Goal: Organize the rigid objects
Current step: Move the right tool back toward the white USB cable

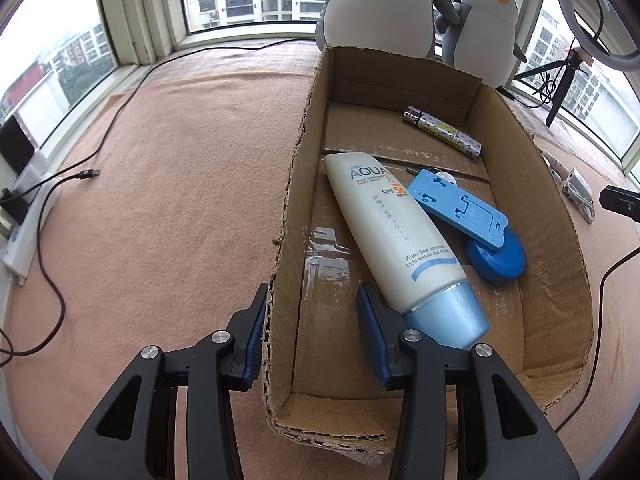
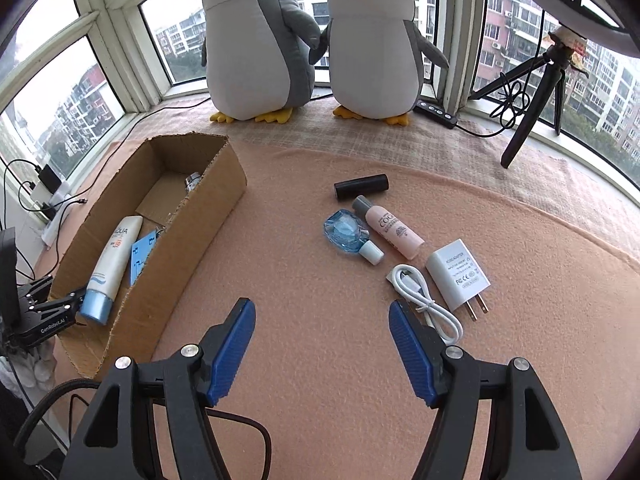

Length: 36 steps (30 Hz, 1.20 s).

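The left hand-held gripper (image 1: 312, 304) stands open, straddling the near left wall of the box (image 1: 296, 184): one finger is outside on the mat, the other inside, beside the blue cap of the tube (image 1: 394, 232). It grips nothing; the straddle looks like a way to steady the box while it is filled.

The tube lies slantwise on the box floor, cap toward the near end. The blue stand (image 1: 460, 204) lies partly over a blue disc (image 1: 500, 258) by the right wall, and a lighter (image 1: 442, 130) rests near the far wall.

The right hand-held gripper (image 2: 322, 318) also hangs open and empty over the mat (image 2: 320, 360). Beyond it, right of the box, wait the black cylinder (image 2: 362, 186), pink bottle (image 2: 390, 228), blue bottle (image 2: 346, 232), charger (image 2: 458, 274) and white cable (image 2: 424, 300); the cable lies just beside its right finger. These loose items probably go next.
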Motion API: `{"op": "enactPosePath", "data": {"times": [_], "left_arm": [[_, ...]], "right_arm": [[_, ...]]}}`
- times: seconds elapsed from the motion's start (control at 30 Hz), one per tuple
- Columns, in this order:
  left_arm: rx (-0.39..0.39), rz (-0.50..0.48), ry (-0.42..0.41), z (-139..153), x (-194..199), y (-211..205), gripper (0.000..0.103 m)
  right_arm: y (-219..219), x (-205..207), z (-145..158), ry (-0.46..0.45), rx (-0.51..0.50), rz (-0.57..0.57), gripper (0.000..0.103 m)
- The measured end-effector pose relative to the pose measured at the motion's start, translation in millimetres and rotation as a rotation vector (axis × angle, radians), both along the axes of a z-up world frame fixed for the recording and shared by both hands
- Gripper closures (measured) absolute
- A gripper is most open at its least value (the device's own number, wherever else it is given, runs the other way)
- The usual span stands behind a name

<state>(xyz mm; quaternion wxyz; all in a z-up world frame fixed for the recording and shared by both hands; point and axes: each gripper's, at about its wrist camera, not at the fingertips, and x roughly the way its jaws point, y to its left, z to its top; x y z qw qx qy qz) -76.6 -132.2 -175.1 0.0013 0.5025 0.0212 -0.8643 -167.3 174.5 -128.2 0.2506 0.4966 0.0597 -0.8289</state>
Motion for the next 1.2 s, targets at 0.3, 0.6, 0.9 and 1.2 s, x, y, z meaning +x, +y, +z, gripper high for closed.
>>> {"op": "enactPosePath", "data": {"times": [0.3,0.6,0.9,1.2], "left_arm": [[-0.008,-0.002,0.000,-0.1,0.0,1.5,0.060],[-0.016,-0.003,-0.001,-0.5,0.4,2.5,0.060],[-0.015,-0.003,-0.001,-0.7,0.8,2.2,0.060],[-0.015,-0.003,-0.001,-0.6,0.7,2.3,0.060]], "right_arm": [[43.4,-9.0,-19.8,-0.038,0.009,-0.094,0.041],[47.7,-28.5,-29.7,-0.072,-0.003,-0.091,0.061],[32.0,-49.6,-37.3,-0.068,0.082,-0.027,0.069],[29.9,-56.2,-44.6,-0.071,0.135,-0.001,0.069]]}}
